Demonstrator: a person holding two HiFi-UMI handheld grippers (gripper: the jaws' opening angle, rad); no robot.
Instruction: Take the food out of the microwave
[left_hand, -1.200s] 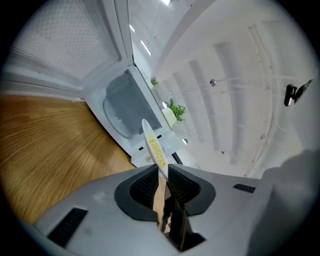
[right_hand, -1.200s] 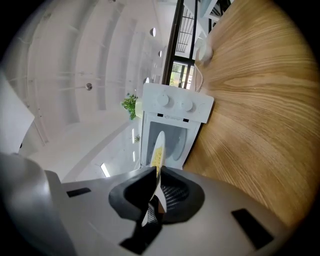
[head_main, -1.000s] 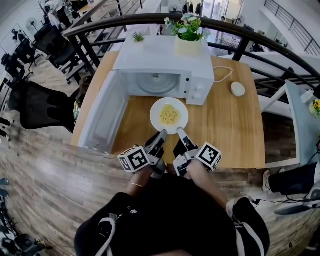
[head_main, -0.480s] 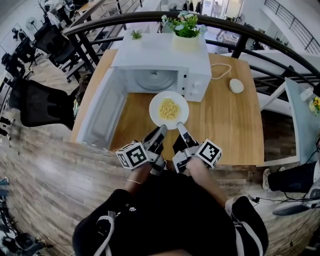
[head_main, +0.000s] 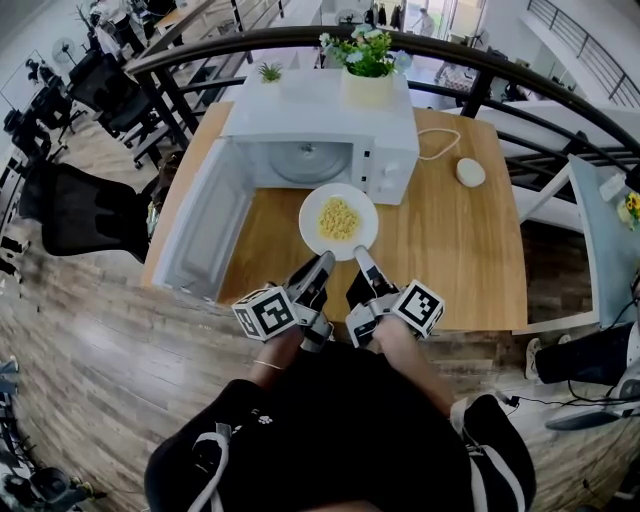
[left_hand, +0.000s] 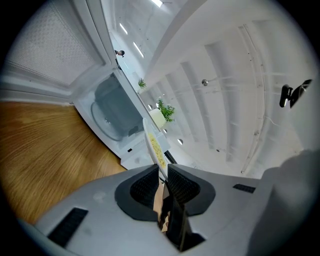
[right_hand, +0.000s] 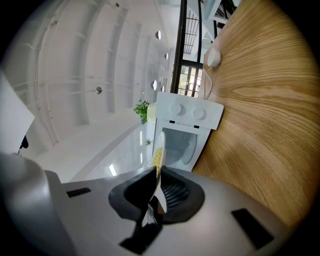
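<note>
A white plate (head_main: 339, 221) with a heap of yellow food (head_main: 339, 217) hangs over the wooden table (head_main: 460, 250), just in front of the white microwave (head_main: 320, 130). The microwave's door (head_main: 205, 232) is swung wide open to the left and its cavity holds only the glass turntable (head_main: 312, 162). My left gripper (head_main: 323, 262) is shut on the plate's near rim at the left. My right gripper (head_main: 360, 258) is shut on the same rim at the right. In the left gripper view the plate (left_hand: 155, 150) shows edge-on between the pads, and likewise the plate (right_hand: 159, 152) in the right gripper view.
A potted plant (head_main: 369, 68) and a small green plant (head_main: 271, 72) stand on top of the microwave. A white round device (head_main: 469, 172) with a cord lies on the table to the right. A dark railing (head_main: 520, 80) runs behind, and black office chairs (head_main: 85, 210) stand at the left.
The plate with both grippers has come slightly back from the microwave's opening over the last second; in the last half second almost nothing moved.
</note>
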